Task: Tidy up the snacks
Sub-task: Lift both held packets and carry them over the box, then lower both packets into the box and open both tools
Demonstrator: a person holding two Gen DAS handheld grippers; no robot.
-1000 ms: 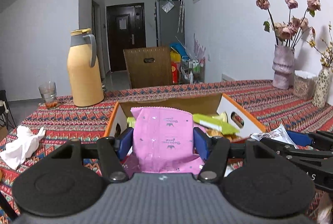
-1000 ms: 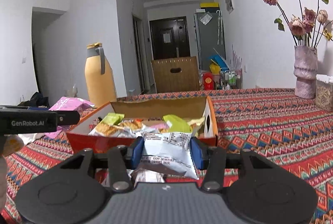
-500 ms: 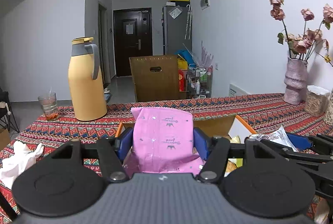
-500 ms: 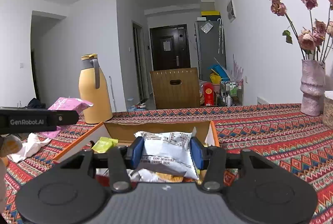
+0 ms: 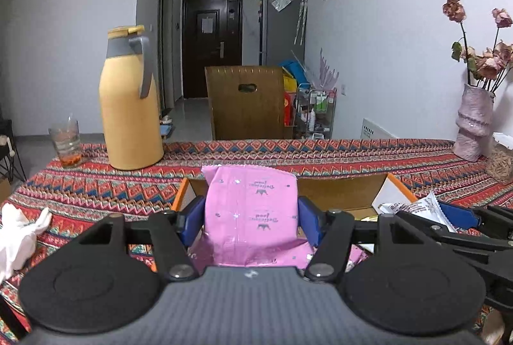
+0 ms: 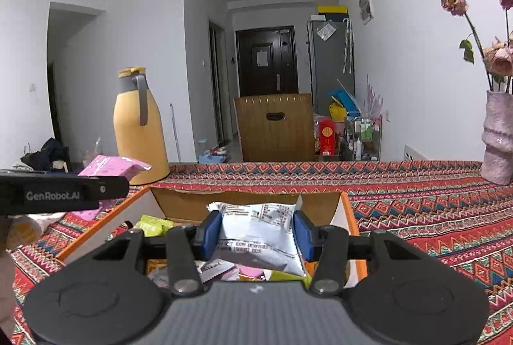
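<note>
Mid-carry: left gripper (image 5: 251,215) clamped on pink snack packet (image 5: 251,210), right gripper (image 6: 256,231) on white snack bag (image 6: 258,236), centre frame above orange-rimmed cardboard box (image 6: 348,216). Next, probably: lower, release inside.

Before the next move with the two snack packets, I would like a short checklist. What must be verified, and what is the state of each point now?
1. Left hand-held gripper grips the pink packet on both sides: ok.
2. Right hand-held gripper grips the white packet on both sides: ok.
3. Both packets are lifted free of the snacks in the cardboard box: ok.
4. The two grippers are apart, not touching: ok.
5. The yellow thermos and the glass stand away from the box: ok.
6. A place to set the packets down: cannot tell.
</note>
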